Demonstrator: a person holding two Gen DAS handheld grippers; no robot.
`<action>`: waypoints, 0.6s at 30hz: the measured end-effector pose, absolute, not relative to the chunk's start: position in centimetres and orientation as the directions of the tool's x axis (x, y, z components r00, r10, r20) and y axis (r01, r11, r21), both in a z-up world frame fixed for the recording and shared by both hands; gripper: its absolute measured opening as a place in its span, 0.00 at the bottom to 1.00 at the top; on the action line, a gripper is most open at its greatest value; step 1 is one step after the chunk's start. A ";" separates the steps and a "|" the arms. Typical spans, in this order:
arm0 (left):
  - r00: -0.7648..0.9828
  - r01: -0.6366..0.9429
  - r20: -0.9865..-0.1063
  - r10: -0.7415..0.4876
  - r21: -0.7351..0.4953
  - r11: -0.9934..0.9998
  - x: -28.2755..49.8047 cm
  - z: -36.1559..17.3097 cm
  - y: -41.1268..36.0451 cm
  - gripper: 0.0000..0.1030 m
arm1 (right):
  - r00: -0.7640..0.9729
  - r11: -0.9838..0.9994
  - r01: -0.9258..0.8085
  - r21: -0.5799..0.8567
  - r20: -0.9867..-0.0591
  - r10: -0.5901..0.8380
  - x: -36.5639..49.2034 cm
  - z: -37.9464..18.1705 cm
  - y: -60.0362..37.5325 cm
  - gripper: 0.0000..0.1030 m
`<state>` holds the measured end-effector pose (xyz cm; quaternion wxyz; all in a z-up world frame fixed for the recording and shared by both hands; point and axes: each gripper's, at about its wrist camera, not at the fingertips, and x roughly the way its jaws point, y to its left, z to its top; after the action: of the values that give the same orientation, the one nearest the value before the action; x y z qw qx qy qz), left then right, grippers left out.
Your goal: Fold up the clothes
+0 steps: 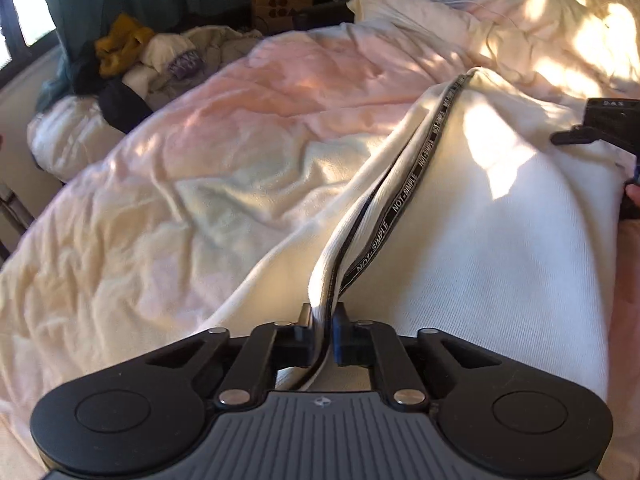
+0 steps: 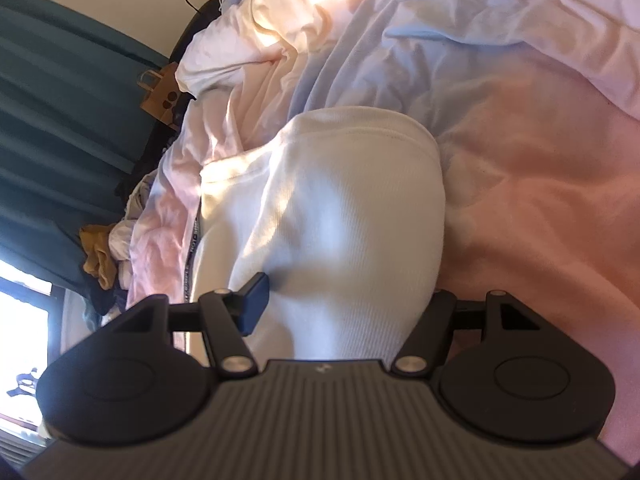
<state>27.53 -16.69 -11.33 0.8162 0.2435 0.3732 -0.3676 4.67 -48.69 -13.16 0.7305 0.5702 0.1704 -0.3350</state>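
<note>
A white ribbed garment (image 1: 500, 248) with a black "NOT SIMPLE" trim band (image 1: 404, 200) lies on the pink and cream duvet (image 1: 224, 152). My left gripper (image 1: 323, 332) is shut on the garment's trimmed edge, which runs away from the jaws. My right gripper shows at the right edge of the left wrist view (image 1: 600, 128). In the right wrist view my right gripper (image 2: 344, 308) is open wide, with the white garment (image 2: 336, 208) bulging between its jaws. Its left pad (image 2: 254, 304) rests against the cloth. Its right finger is hidden under the garment.
A pile of other clothes (image 1: 132, 56), yellow, dark and white, lies at the bed's far left corner. A brown paper bag (image 1: 280, 0) stands beyond the bed by teal curtains (image 2: 60, 120). A pillow (image 1: 420, 12) lies at the head of the bed.
</note>
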 end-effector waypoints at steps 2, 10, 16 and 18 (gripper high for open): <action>0.495 0.746 -0.761 -0.420 0.125 0.654 27.8 -10.0 -16.4 0.06 | 0.720 0.119 0.680 0.723 -0.630 -0.291 4.5 -13.2 -48.7 0.64; 0.498 0.657 -0.775 -0.390 0.043 0.753 30.0 -11.9 -16.1 0.13 | 0.724 0.163 0.680 0.715 -0.618 -0.307 4.9 -12.5 -48.7 0.64; 0.498 0.549 -0.755 -0.426 -0.105 0.829 28.7 -10.8 -12.5 0.48 | 0.728 0.167 0.680 0.714 -0.630 -0.270 5.1 -13.0 -49.3 0.64; 0.524 0.519 -0.732 -0.436 -0.131 0.844 27.3 -9.6 -10.5 0.50 | 0.732 0.168 0.676 0.717 -0.628 -0.265 5.1 -13.0 -49.3 0.64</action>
<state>27.28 -10.46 -9.61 0.8713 0.0518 0.4038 -0.2741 5.08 -49.30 -13.02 0.7420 0.5616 0.1830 -0.3171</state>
